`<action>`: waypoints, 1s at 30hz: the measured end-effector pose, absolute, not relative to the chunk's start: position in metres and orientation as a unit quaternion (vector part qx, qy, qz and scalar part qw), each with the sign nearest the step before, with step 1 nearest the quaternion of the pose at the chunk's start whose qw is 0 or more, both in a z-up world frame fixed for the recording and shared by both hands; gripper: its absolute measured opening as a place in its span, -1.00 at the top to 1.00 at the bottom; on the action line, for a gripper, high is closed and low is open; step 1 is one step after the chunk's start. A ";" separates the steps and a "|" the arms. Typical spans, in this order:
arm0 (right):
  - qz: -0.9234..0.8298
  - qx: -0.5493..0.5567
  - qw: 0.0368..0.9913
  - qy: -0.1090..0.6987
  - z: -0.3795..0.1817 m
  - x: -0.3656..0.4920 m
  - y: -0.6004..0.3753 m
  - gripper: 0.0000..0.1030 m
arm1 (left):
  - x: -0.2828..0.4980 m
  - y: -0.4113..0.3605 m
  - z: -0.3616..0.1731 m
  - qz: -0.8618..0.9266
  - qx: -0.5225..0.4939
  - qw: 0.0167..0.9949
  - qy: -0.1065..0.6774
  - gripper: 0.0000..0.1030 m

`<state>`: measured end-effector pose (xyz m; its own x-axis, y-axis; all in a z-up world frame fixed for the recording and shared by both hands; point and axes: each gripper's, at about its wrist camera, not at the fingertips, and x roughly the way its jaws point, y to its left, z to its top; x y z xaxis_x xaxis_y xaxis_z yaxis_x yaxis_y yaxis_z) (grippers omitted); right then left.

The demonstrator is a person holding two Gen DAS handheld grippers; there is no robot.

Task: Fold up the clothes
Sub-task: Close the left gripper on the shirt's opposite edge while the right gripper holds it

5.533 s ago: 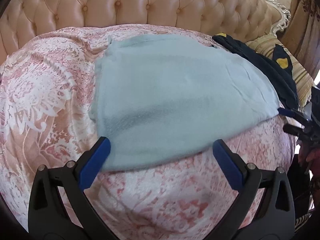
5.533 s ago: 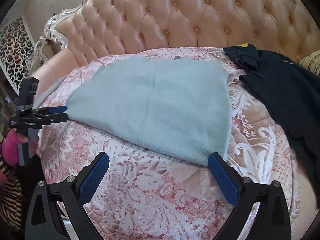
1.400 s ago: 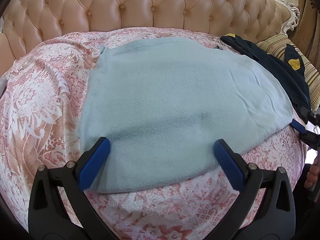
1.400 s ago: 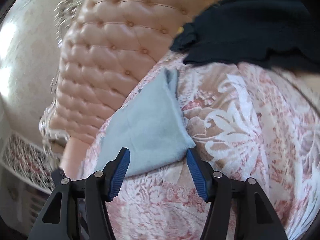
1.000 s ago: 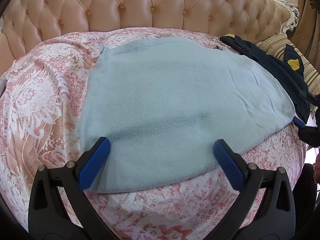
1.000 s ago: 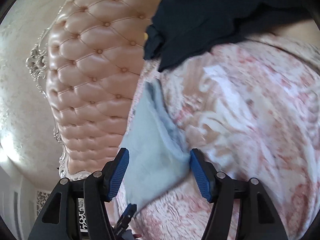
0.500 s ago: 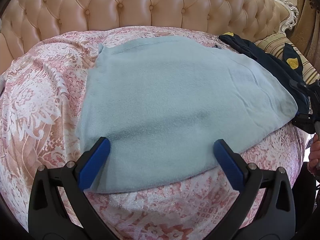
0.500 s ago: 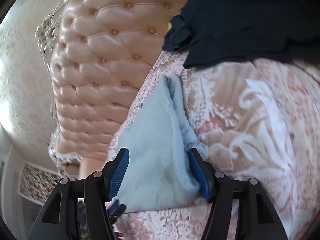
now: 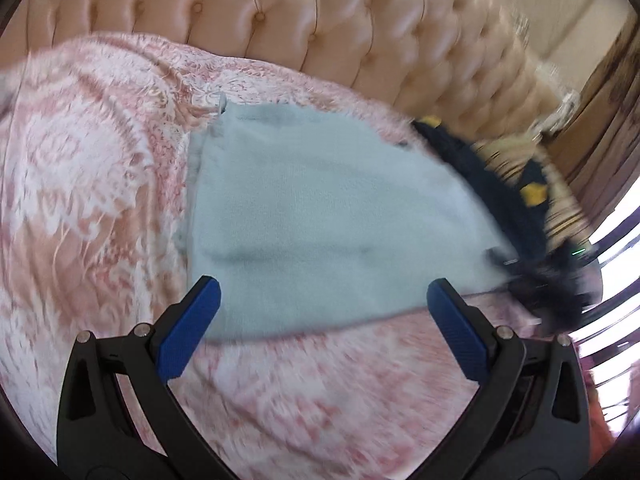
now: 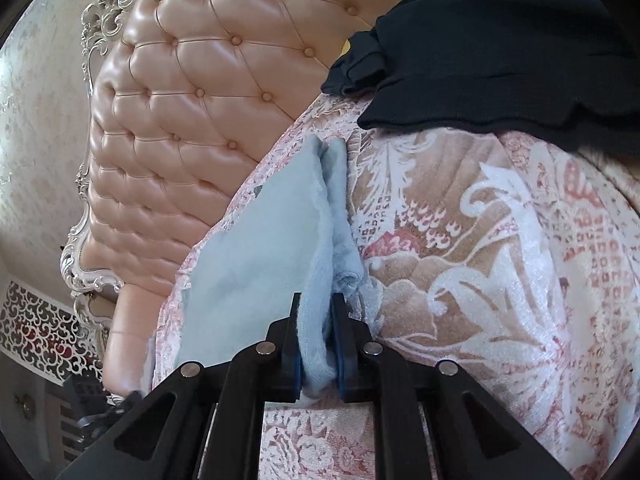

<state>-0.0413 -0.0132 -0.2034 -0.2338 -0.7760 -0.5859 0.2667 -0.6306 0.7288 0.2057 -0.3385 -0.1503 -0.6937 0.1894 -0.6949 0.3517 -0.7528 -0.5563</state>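
The right claw (image 10: 316, 344) is closing on the blue cloth's (image 10: 256, 264) corner; the cloth stretches ahead. The left claw (image 9: 320, 328) gapes, seemingly hovering at its near edge.

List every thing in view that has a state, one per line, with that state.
Blue garment: folded flat on the bedspread, one corner pinched.
Right gripper: jaws closing on the blue garment's corner.
Left gripper: jaws open, empty, over the garment's near edge.
Dark garment: unfolded, bunched by the headboard.
Bedspread: spread flat.
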 end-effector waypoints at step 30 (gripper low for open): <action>-0.737 0.515 0.353 -0.259 -0.209 -0.046 -0.010 0.77 | 0.246 -0.394 -0.222 -0.709 0.239 0.037 0.663 -0.99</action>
<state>-0.0456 -0.0096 -0.2086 -0.2188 -0.7872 -0.5765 0.2543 -0.6164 0.7452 0.2455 -0.3945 -0.2222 -0.8828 0.2649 -0.3879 0.3694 -0.1187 -0.9217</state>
